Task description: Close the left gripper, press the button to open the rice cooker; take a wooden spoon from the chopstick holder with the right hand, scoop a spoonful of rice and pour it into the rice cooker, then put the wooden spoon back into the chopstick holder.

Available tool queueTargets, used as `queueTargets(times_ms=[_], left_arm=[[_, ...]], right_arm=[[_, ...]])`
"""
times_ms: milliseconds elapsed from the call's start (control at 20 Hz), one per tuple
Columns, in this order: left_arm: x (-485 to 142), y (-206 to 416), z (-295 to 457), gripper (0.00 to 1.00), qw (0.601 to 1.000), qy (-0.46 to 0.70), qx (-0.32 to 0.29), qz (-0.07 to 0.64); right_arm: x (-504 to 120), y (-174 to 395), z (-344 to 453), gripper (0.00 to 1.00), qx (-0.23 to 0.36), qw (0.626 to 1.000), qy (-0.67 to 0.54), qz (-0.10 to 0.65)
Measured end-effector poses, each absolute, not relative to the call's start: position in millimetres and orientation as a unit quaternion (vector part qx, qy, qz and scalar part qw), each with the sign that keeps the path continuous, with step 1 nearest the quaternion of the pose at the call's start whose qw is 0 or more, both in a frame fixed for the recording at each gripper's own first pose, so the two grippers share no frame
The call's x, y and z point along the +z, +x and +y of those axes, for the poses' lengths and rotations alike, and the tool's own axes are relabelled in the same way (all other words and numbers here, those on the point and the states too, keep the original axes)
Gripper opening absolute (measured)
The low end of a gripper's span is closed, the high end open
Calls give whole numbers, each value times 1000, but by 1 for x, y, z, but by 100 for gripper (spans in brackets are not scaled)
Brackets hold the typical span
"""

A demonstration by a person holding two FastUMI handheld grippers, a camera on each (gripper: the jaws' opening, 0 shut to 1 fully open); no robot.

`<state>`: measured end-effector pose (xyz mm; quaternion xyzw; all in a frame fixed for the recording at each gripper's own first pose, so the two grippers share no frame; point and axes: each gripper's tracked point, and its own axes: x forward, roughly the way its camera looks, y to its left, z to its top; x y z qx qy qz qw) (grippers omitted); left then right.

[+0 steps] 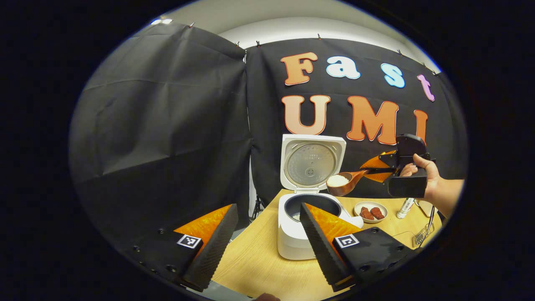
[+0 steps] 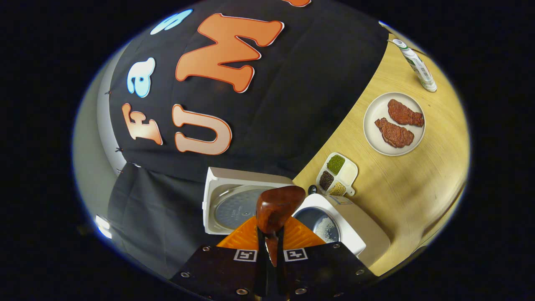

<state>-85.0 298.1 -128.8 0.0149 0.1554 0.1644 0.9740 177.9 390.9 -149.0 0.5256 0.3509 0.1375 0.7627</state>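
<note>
Your right tool [image 2: 271, 244] is gripping the wooden spoon [image 1: 343, 182], rice-filled, over the open rice cooker [image 1: 294, 234]; your left tool [image 1: 267, 238] is gaping.

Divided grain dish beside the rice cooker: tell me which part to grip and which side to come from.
Grip the small tab handle at the corner of the divided grain dish. It juts past the rim over bare table, so it can be pinched from that open side, away from the rice cooker. The compartments look full, so keep it level.
</note>
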Motion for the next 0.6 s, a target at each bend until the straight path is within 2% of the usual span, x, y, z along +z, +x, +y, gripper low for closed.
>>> queueTargets(times_ms=[400,600], left_arm=[[-156,-89,325,100,966,-7,174,191],[-157,-81,330,100,965,2,180,191]], right_arm=[[-173,195,406,8,112,834,421,338],[-175,195,416,9,131,874,339,323]])
